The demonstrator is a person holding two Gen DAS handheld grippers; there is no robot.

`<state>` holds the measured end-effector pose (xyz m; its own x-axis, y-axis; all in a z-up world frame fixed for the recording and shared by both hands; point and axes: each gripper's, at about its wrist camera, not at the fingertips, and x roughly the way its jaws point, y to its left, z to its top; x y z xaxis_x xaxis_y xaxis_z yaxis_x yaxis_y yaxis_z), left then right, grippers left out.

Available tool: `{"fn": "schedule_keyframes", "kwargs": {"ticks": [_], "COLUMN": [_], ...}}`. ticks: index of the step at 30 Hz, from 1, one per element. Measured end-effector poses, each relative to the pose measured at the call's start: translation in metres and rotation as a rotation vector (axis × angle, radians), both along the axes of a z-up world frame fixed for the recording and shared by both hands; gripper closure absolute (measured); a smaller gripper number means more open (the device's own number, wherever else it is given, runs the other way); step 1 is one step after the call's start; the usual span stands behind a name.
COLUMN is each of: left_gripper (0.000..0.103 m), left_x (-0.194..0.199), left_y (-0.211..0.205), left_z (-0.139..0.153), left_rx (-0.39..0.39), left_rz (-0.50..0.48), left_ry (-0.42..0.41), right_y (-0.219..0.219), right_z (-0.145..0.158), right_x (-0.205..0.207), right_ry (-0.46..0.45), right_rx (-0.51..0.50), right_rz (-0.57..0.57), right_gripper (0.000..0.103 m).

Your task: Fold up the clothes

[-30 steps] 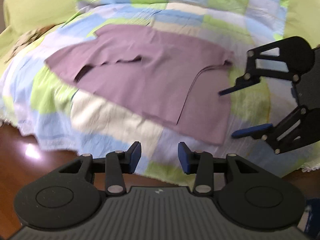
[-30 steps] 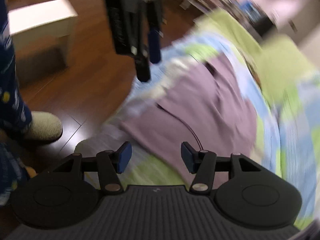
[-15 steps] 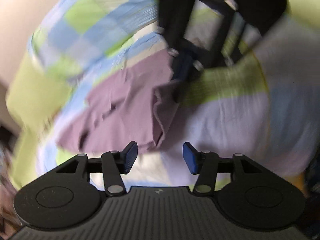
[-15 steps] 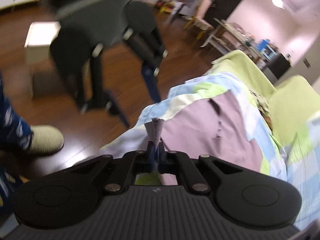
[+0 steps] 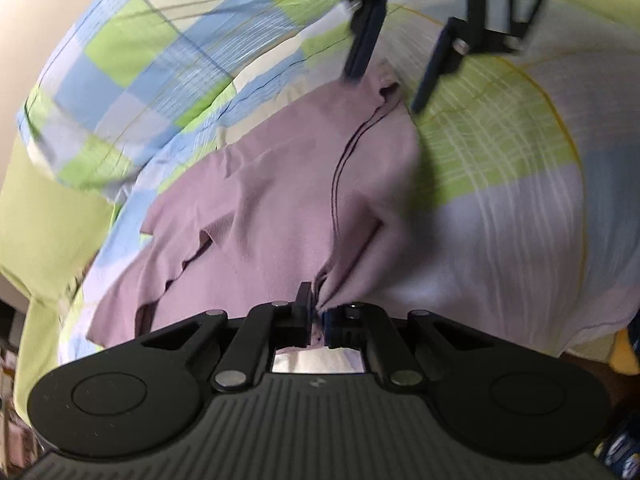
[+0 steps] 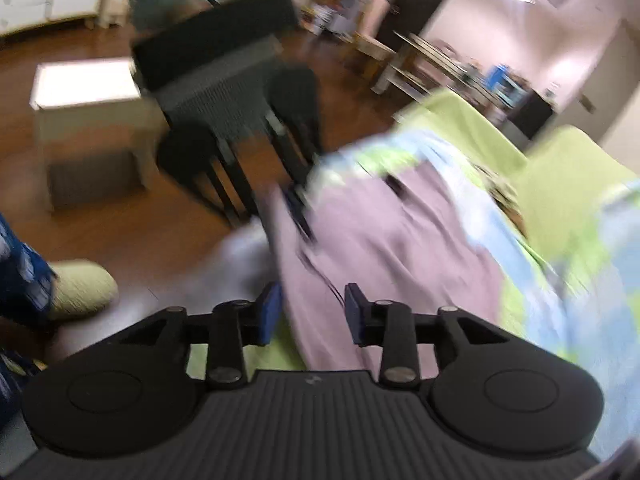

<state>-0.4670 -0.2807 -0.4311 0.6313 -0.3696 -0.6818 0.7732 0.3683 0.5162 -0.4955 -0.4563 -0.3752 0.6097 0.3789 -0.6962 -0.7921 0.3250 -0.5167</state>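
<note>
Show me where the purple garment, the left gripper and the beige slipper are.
purple garment (image 5: 280, 184): left wrist view, middle of cloth.
left gripper (image 5: 317, 316): left wrist view, between fingertips.
beige slipper (image 6: 80, 290): right wrist view, toe.

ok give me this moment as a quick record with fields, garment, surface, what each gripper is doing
garment: mauve garment, spread and rumpled, partly folded over itself
surface: patchwork bedspread in blue, green and white
left gripper: just closed, shut on a bunched edge of the garment nearest its camera
right gripper: just opened, fingers apart; cloth lies under the gap, not pinched
right gripper from the left view: fingers above the garment's far corner, apart
floor: dark wood floor, a slippered foot beside the bed
image quality: right view blurred
</note>
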Motion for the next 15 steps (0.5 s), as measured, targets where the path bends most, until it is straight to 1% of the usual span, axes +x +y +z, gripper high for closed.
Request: {"fn": "schedule_keyframes", "kwargs": {"ticks": [3, 5, 6, 8, 11, 12, 13, 14, 15], "left_gripper": [0.096, 0.096, 0.096, 0.096, 0.097, 0.098, 0.099, 0.099, 0.099], "left_x": [0.001, 0.0, 0.0, -0.002, -0.004, -0.005, -0.006, -0.005, -0.002], "left_y": [-0.003, -0.003, -0.003, -0.005, -0.009, -0.011, -0.012, -0.013, -0.014], "left_z": [0.001, 0.001, 0.001, 0.0, -0.003, -0.004, -0.005, -0.006, -0.004], "left_rx": [-0.002, -0.003, -0.001, 0.005, 0.017, 0.025, 0.036, 0.043, 0.047], "left_rz": [0.025, 0.045, 0.05, 0.061, 0.065, 0.059, 0.052, 0.047, 0.041], "left_ry": [0.007, 0.007, 0.004, -0.002, -0.012, -0.019, -0.021, -0.019, -0.002], "right_y": [-0.046, -0.063, -0.071, -0.083, -0.089, -0.091, -0.093, -0.093, -0.092], "right_z": [-0.015, -0.022, -0.027, -0.041, -0.054, -0.058, -0.061, -0.06, -0.058], "right_x": [0.005, 0.008, 0.008, 0.007, 0.007, 0.008, 0.012, 0.021, 0.027], "right_ry": [-0.061, -0.074, -0.087, -0.152, -0.217, -0.235, -0.239, -0.201, -0.171], "right_rx": [-0.141, -0.192, -0.212, -0.254, -0.264, -0.267, -0.265, -0.259, -0.256], "right_rz": [-0.018, 0.015, 0.05, 0.201, 0.344, 0.382, 0.414, 0.432, 0.434], "right_gripper": [0.068, 0.067, 0.065, 0.065, 0.066, 0.068, 0.073, 0.078, 0.096]}}
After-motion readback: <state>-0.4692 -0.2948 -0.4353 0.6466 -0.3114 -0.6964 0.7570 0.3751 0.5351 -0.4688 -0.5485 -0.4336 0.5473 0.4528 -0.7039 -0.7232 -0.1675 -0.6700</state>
